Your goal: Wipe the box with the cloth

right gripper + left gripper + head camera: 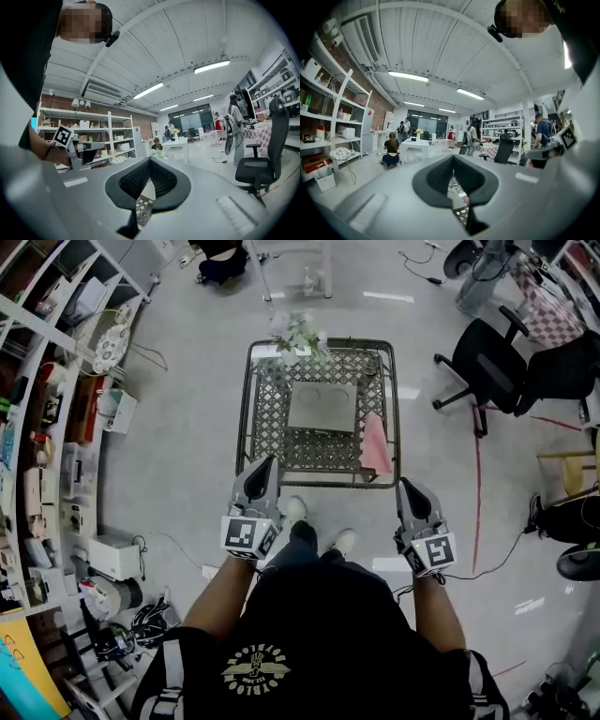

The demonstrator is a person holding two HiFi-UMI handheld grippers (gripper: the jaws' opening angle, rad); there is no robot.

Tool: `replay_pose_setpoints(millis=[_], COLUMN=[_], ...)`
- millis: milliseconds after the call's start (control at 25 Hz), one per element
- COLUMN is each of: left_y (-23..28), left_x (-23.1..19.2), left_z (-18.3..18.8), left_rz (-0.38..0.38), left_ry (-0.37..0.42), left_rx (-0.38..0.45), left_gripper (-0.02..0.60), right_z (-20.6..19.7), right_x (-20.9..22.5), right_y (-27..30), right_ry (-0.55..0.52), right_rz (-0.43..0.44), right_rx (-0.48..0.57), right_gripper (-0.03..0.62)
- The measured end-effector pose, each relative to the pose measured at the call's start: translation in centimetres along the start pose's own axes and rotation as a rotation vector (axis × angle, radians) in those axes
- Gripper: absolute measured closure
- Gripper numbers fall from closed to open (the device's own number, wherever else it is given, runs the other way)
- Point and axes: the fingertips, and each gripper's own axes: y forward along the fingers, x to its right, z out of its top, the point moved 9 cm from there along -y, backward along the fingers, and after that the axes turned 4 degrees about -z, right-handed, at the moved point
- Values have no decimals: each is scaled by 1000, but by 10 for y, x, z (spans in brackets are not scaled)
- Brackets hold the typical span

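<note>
A flat grey box (322, 407) lies in the middle of a metal lattice table (255, 418). A pink cloth (375, 444) lies on the table just right of the box, near the front right corner. My left gripper (266, 465) is at the table's near left edge, shut and empty. My right gripper (404, 487) hovers off the near right corner, short of the cloth, also shut and empty. In the left gripper view the left gripper (453, 160) shows only a sliver of lattice below its tip. The right gripper (149, 162) in its own view shows the same.
A bunch of flowers (296, 334) stands at the table's far edge. Black office chairs (487, 367) stand to the right, shelves (42, 427) full of items line the left wall. A person (390, 149) sits on the floor beside a white table (415, 143) far ahead.
</note>
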Motion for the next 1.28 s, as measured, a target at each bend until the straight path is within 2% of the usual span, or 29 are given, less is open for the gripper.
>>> replay_pose_setpoints(millis=[320, 840, 1040, 1160, 1280], left_y=[46, 121, 145, 159, 177], left_x=[-51, -117, -115, -103, -95], left_z=[-2, -24, -39, -53, -59], left_rz=[-65, -231, -318, -387, -380], left_ry=[-9, -43, -51, -38, -28], left_rx=[-35, -99, -109, -142, -161], left_gripper=[581, 581, 581, 581, 581], right_z=[11, 20, 17, 5, 0], right_x=[-5, -11, -8, -1, 12], right_y=[59, 136, 140, 139, 139], right_ry=[28, -11, -17, -6, -26], right_rz=[-73, -203, -261, -228, -195], right_rx=[-7, -48, -109, -137, -139], right_gripper=[592, 592, 592, 592, 592])
